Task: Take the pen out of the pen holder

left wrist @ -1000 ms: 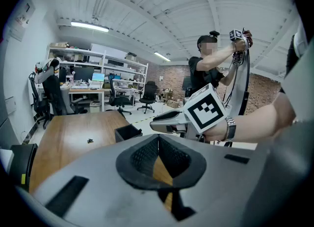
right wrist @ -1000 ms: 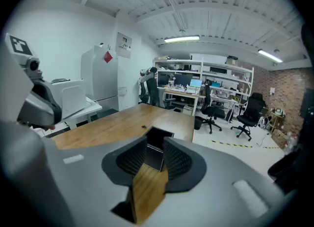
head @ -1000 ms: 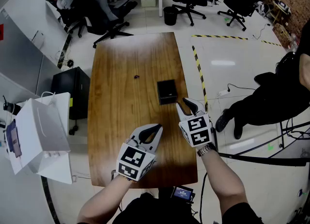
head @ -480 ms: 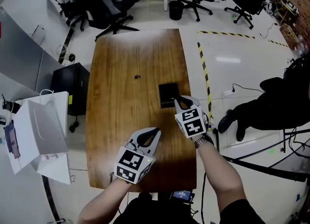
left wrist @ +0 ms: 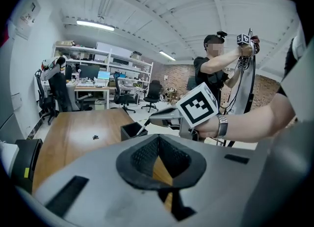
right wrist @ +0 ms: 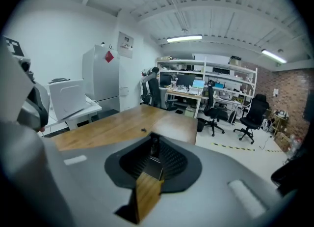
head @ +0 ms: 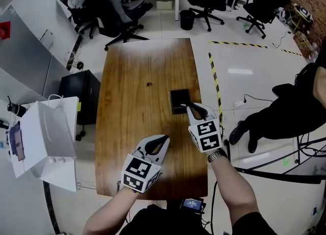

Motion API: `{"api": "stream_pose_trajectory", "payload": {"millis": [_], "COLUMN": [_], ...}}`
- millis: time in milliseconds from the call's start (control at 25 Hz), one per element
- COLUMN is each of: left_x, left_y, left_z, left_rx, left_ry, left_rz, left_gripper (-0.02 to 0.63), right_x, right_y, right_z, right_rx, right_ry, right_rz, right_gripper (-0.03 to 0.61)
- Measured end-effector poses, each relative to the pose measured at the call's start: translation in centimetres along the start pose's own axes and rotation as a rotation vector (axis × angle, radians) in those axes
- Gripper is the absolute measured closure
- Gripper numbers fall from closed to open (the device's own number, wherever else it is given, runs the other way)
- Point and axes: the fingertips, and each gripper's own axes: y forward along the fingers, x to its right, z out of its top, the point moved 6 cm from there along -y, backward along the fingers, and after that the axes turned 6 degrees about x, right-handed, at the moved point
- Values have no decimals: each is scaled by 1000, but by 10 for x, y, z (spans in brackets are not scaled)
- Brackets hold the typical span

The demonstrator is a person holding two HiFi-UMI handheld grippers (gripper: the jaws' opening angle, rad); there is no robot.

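**Right gripper at the pen holder, pen pinched at the tips**

The holder (head: 179,99), a small black square-walled box with an open top, stands on the table (head: 136,71), a glossy wood-grain slab, near its right edge. The right gripper (head: 189,108) reaches over the holder, jaws closed on a thin, pale pen (left wrist: 141,129) that slants down into the box. The left gripper (head: 164,138) hovers nearer the person, jaws together and empty, well apart from the holder. To lift cleanly, the draw should probably follow the pen's own slant, so the shaft does not lever against the rim and tip the unsteadied box.
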Motion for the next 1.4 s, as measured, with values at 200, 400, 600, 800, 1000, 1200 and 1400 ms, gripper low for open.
{"api": "stream_pose_trajectory", "payload": {"millis": [200, 400, 600, 800, 1000, 1200, 1400], "left_x": [10, 32, 60, 82, 101, 122, 136], "left_y": [-33, -83, -140, -193, -239, -273, -295], "left_z": [14, 27, 31, 27, 25, 18, 10], "left_rx": [55, 118, 171, 214, 254, 273, 269], "left_ry": [34, 60, 79, 94, 112, 139, 147], "left_rz": [-15, -32, -56, -78, -109, -138, -171], "left_gripper": [609, 609, 609, 609, 609, 609, 609], "right_x": [-18, -55, -103, -155, -203, -240, -266], "right_y": [-52, -120, -191, -251, -300, -341, -370], "right_z": [39, 68, 85, 88, 84, 74, 64], "right_rx": [97, 168, 228, 271, 302, 317, 312], "right_ry": [-31, -60, -81, -95, -86, -70, -47], "right_rz": [-52, -88, -114, -123, -129, -135, -157], "right_gripper": [528, 529, 529, 529, 529, 529, 529]}}
